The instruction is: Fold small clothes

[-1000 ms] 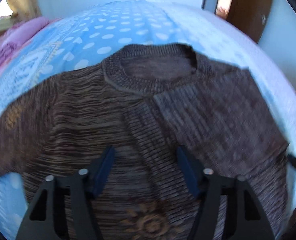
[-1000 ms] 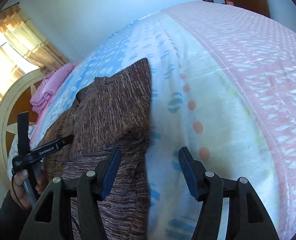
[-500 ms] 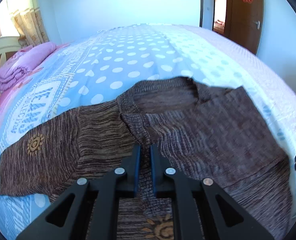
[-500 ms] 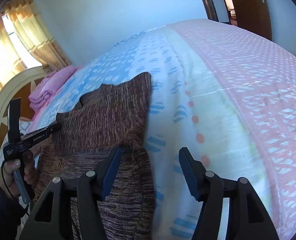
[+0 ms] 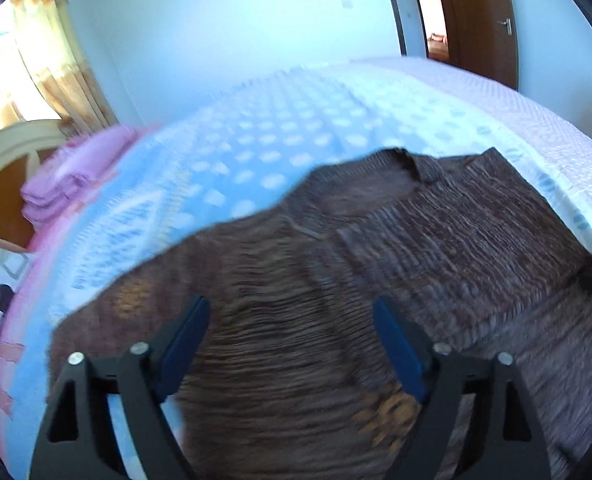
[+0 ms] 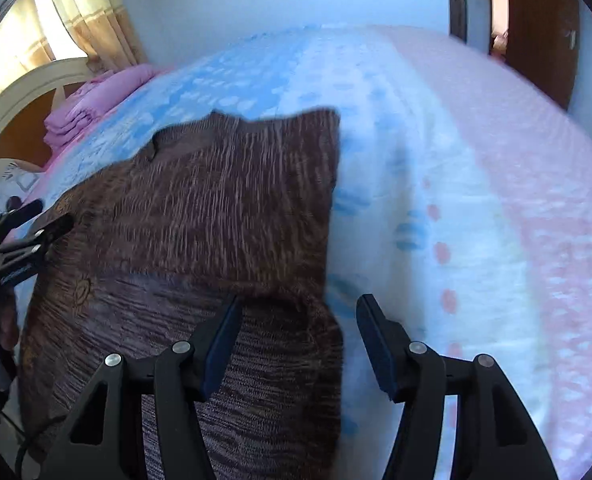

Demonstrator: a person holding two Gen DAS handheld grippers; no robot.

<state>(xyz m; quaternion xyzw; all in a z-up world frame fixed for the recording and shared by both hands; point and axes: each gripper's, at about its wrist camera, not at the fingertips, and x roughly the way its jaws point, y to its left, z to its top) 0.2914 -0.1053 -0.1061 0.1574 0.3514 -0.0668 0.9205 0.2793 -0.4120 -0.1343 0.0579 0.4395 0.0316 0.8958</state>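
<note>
A small brown knitted sweater [image 5: 376, 264] lies flat on the bed, neck away from me, its right sleeve folded over the body. My left gripper [image 5: 291, 336] is open and empty, low over the sweater's left half. My right gripper [image 6: 298, 332] is open and empty over the sweater's [image 6: 215, 216] right edge, where the folded sleeve's lower edge lies. The left gripper [image 6: 19, 232] shows in the right wrist view at the sweater's left side.
The bed has a blue dotted cover [image 5: 255, 152] with a pink band [image 6: 536, 200] on the right. Folded pink cloths [image 5: 63, 176] lie by the headboard [image 6: 23, 92]. A brown door [image 5: 480, 16] stands at the back right.
My left gripper was shut half a second ago and is now open; it has dropped lower and shifted left over the sweater. My right gripper stays open and has turned slightly left.
</note>
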